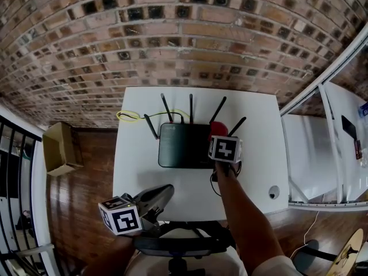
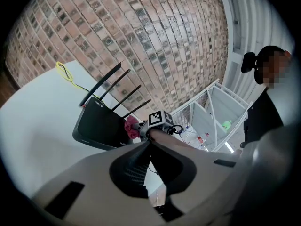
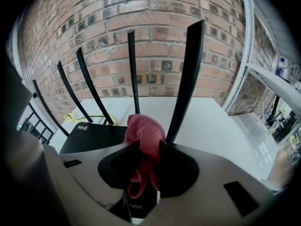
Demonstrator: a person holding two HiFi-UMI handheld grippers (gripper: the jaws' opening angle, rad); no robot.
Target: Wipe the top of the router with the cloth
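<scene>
Your left gripper (image 1: 167,190) sits closest, low by your lap at the near edge of the white table (image 1: 256,114), jaws pressed together on nothing and aimed across toward the router. That table carries everything, set against the brick wall (image 1: 172,33). In the middle of it, the black Wi-Fi 6 router (image 1: 183,145) lies flat, its antennas (image 1: 166,108) fanned up along the far side. Your right gripper (image 1: 219,135) is out over the router's right rear corner, jaws clamped on the red cloth (image 3: 145,133). The cloth bunches up above the tips just beside the nearest antenna and dangles down between them; whether it's touching the top, can't tell. A yellow cable (image 1: 129,116) loops on the table behind the router's left corner
</scene>
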